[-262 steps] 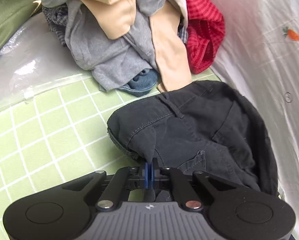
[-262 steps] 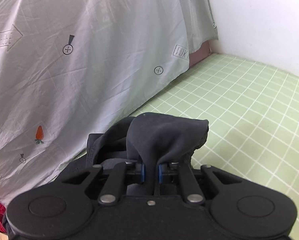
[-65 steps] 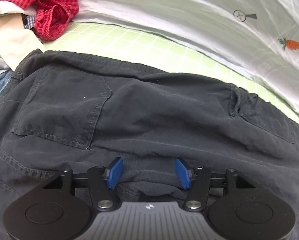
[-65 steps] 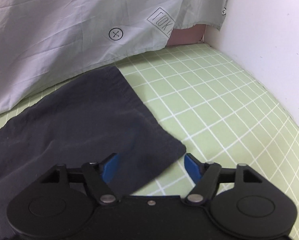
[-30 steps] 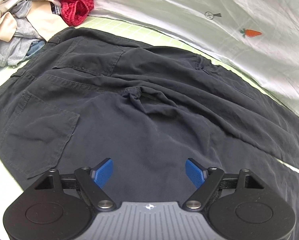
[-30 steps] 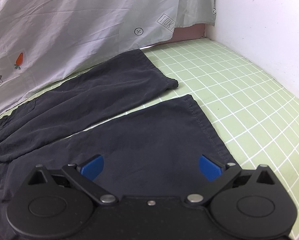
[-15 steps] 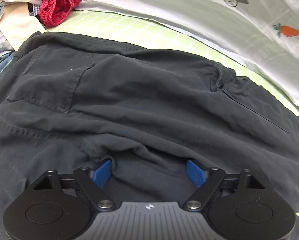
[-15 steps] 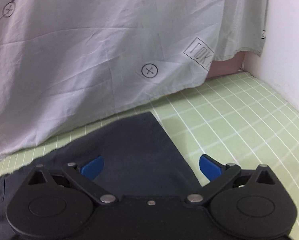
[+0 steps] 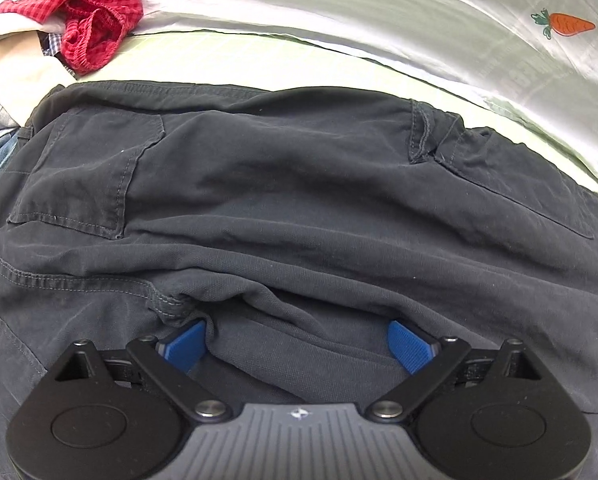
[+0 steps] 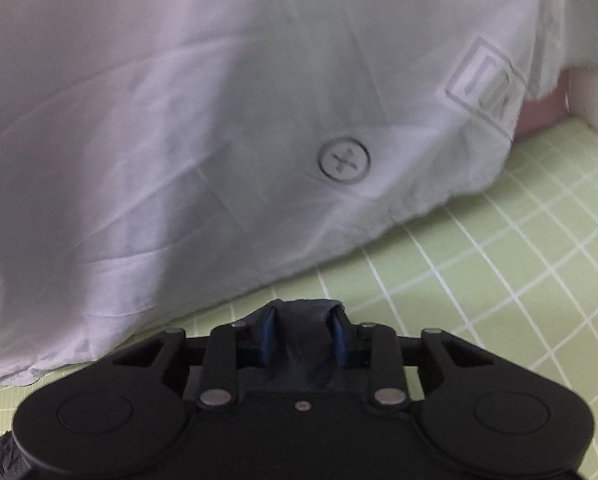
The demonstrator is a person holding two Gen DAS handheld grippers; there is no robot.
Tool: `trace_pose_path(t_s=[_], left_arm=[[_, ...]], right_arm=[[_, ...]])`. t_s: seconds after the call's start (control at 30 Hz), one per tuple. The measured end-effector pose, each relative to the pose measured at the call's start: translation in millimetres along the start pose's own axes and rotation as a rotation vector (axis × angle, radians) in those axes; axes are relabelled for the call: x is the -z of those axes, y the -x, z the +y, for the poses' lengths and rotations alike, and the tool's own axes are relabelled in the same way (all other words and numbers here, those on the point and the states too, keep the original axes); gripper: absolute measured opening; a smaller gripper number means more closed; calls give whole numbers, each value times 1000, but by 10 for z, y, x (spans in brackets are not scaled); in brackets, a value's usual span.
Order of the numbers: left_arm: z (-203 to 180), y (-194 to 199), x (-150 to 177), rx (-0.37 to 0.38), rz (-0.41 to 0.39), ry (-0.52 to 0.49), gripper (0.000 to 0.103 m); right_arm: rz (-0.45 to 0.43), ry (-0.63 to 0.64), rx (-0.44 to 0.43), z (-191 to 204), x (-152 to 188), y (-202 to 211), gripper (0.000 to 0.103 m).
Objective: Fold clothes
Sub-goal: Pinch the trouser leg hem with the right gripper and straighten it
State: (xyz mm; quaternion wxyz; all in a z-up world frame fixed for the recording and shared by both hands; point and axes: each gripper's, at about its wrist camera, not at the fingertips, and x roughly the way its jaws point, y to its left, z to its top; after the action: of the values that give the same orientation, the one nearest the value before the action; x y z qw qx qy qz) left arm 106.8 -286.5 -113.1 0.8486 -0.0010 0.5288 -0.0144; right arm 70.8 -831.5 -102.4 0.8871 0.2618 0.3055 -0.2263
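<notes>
Black trousers (image 9: 283, 184) lie spread flat and fill the left wrist view, a back pocket (image 9: 87, 176) at the left. My left gripper (image 9: 299, 340) sits low over the crotch seam, and its jaws are opening. A soft fold of the cloth lies between the blue pads (image 9: 409, 344), unpinched. In the right wrist view only a bunched end of a trouser leg (image 10: 303, 320) shows. My right gripper (image 10: 303, 338) is closing on it, and the cloth fills the narrow gap between the pads.
A red checked garment (image 9: 91, 28) and a pile of pale clothes (image 9: 7, 76) lie at the far left. A grey-white printed sheet (image 10: 219, 120) hangs just beyond the trousers. The green checked mat (image 10: 499, 272) runs right to a white wall (image 10: 595, 80).
The left gripper came in low over the crotch and its jaws widened slightly. The right gripper swept to the far leg's end and went from wide open to closed on the cloth.
</notes>
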Motion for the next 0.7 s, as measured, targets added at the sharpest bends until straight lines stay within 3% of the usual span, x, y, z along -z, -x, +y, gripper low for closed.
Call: trace_pose_path(t_s=[0.1, 0.13, 0.17, 0.2, 0.27, 0.33, 0.4, 0.57, 0.7], left_arm=[[-6, 4, 4, 0, -2, 0, 96], [-10, 3, 3, -3, -2, 0, 96], [-12, 3, 2, -6, 0, 1, 96], [-13, 4, -3, -6, 3, 3, 96], [-8, 22, -2, -2, 7, 11, 96], [2, 39, 14, 4, 6, 19, 96], [-2, 54, 23, 5, 6, 18, 96], [-11, 113, 20, 13, 2, 10, 96], [-4, 189, 21, 23, -9, 13, 96]], right_arm=[[-152, 171, -7, 219, 38, 250, 26], [-163, 215, 24, 268, 53, 235, 28], [-149, 266, 84, 316, 75, 171, 39], [-114, 317, 167, 350, 94, 81, 58], [-59, 376, 312, 377, 137, -3, 62], [-47, 312, 308, 286, 226, 147, 68], [-31, 221, 293, 171, 334, 307, 81], [63, 49, 307, -158, 768, 567, 80], [93, 49, 325, -219, 1068, 741, 65]])
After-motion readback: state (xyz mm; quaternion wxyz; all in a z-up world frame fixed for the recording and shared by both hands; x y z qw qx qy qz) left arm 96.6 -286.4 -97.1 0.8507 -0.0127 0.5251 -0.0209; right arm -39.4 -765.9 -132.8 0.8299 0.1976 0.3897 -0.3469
